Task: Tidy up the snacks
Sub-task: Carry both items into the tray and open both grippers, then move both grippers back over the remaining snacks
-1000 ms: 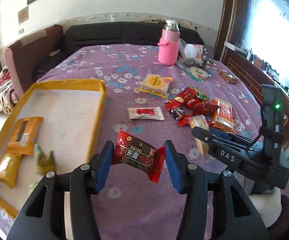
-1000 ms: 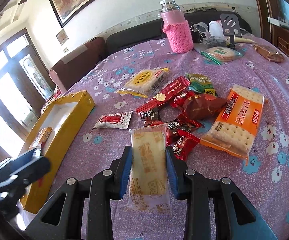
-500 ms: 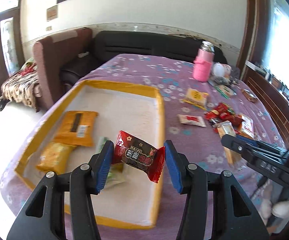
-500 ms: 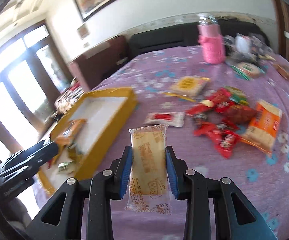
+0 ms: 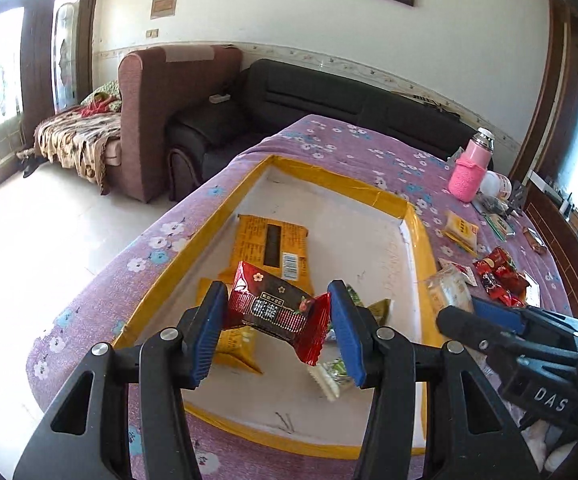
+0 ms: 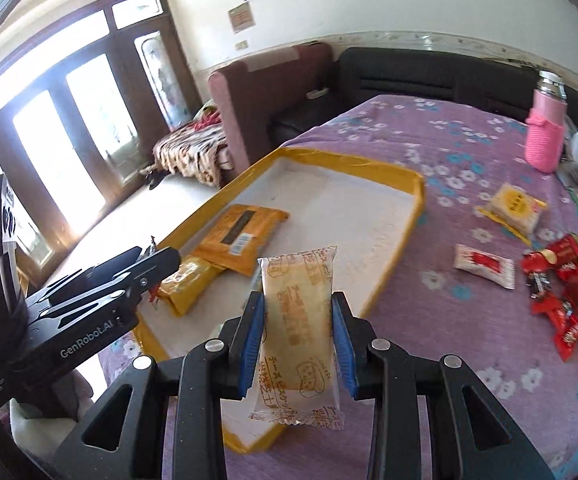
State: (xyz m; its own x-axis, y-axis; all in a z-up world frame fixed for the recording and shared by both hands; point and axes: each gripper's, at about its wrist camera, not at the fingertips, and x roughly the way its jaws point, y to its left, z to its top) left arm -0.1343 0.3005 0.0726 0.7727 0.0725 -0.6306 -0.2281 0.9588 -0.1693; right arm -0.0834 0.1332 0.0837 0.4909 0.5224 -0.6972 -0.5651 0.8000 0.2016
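Two snacks held at once, saves a trip. Left gripper [image 5: 277, 326] pinching red candy packet [image 5: 277, 312] by crimped ends, above yellow tray [image 5: 423, 240]. Right gripper [image 6: 297, 336] clamping pale biscuit pack [image 6: 299, 320] across its width, over tray's near corner, ready for drop.

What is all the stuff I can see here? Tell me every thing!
tray: one, yellow rim, on purple cloth
orange packets: two, inside tray
green-white sweets: a few, inside tray
yellow cracker pack: one, on cloth
white-red sachet: one, on cloth
red snacks: a pile, right of sachet
pink bottle: one, far side
sofa: one, black, behind
dark red candy: one, in left gripper
pale biscuit pack: one, in right gripper
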